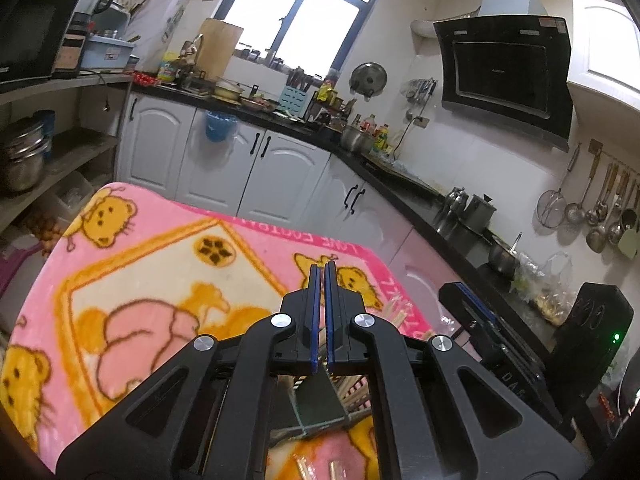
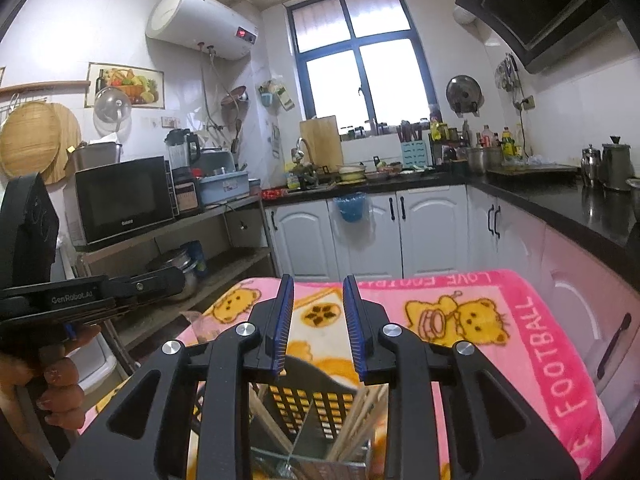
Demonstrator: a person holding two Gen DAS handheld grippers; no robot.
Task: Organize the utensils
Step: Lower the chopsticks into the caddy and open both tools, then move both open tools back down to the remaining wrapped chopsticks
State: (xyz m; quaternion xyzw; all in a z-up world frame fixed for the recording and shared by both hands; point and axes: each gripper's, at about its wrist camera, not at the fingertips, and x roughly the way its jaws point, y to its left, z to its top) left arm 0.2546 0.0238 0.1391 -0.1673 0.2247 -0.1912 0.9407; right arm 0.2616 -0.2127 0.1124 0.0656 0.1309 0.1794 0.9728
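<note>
**Two grippers above the utensil holder, nothing in either**

Your left gripper (image 1: 323, 270): blue-padded jaws pressed together, nothing between them, tips over the pink cartoon-bear fleece blanket (image 1: 160, 280) that covers the table.

Your right gripper (image 2: 316, 284): blue-padded jaws standing partly apart with a clear gap, no object between the pads.

Directly below your right gripper: a dark plastic utensil holder with a perforated back wall and clear dividers (image 2: 308, 404), standing on the blanket. Light wooden chopsticks (image 2: 364, 412) lean upright in its right-hand compartment; more sticks lean in the left one.

In the left wrist view the same holder shows beneath the linkage, with wooden sticks beside it; a few loose wooden pieces (image 1: 304, 468) lie on the blanket at the bottom edge, possibly chopstick ends, too blurred to be sure.

Your left hand (image 2: 60, 392) grips its tool's handle at the far left of the right wrist view.

Surroundings: white kitchen cabinets (image 2: 432, 224), black countertop (image 2: 560, 200), black microwave (image 2: 120, 200), blue-framed window (image 2: 360, 64).
</note>
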